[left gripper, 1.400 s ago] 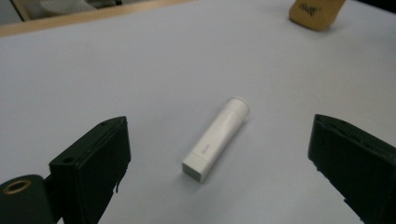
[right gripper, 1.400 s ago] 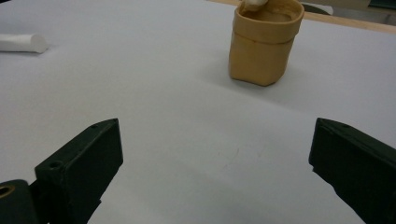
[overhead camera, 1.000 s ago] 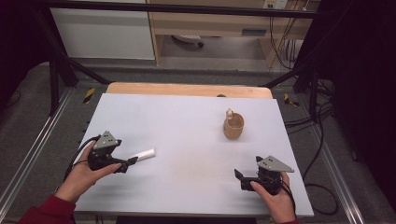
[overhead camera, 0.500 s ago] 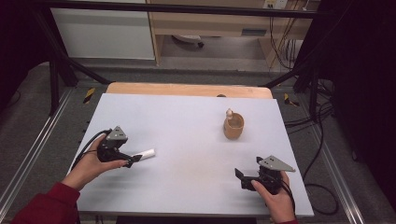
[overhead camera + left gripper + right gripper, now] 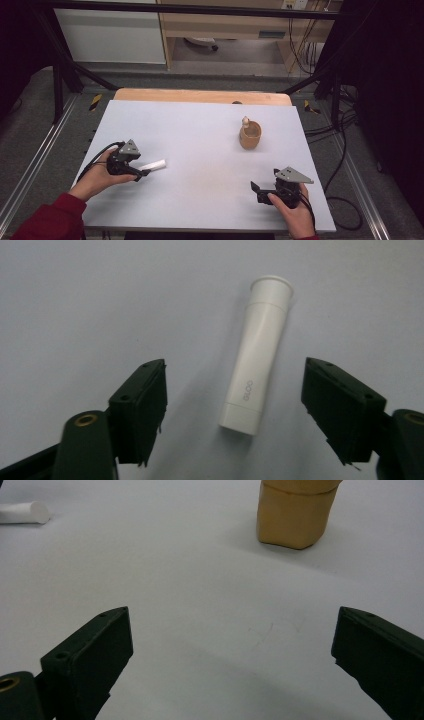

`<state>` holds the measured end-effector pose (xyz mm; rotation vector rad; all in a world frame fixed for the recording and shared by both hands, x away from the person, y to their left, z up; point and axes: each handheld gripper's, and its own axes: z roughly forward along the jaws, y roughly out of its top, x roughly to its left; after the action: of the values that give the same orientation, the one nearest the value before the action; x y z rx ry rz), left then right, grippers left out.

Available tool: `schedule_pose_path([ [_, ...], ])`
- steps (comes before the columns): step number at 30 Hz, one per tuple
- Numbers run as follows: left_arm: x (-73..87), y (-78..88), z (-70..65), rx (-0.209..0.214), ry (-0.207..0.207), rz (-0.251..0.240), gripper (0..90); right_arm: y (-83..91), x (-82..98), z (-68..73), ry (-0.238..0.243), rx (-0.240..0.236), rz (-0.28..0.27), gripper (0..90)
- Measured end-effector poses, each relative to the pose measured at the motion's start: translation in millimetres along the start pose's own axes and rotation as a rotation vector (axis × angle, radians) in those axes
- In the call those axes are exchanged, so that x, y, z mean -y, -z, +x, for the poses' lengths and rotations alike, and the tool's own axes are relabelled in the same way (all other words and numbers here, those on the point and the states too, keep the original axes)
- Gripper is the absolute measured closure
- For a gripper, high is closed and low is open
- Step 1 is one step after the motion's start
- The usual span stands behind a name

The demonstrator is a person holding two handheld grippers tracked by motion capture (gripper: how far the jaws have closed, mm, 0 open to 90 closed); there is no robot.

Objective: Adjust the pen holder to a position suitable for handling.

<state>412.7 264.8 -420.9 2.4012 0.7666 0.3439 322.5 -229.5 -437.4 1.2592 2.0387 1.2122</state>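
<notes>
White plastic tube with a flared rim (image 5: 255, 355) lying flat on the pale grey desk (image 5: 200, 135), at the left side. Left gripper (image 5: 142, 172) just beside its near end, jaws spread wide to either side of it, not touching. Tan wooden cup (image 5: 250, 135) upright toward the far right, a small pale object in it. Right gripper (image 5: 256, 192) low at the near right, jaws wide apart and holding nothing, well apart from cup and tube.

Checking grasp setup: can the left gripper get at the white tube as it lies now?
Probably yes. The left gripper has its jaws wide open on either side of the white tube, which lies flat on the table with nothing between them.
</notes>
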Motion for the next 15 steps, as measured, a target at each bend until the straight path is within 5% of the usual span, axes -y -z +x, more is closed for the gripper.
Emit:
schedule_pose_path([
  [15,6.4,-7.2,-0.9,0.032,-0.030,0.062,55.8,-1.2,0.4,1.3,0.004,-0.008,0.008,3.7],
])
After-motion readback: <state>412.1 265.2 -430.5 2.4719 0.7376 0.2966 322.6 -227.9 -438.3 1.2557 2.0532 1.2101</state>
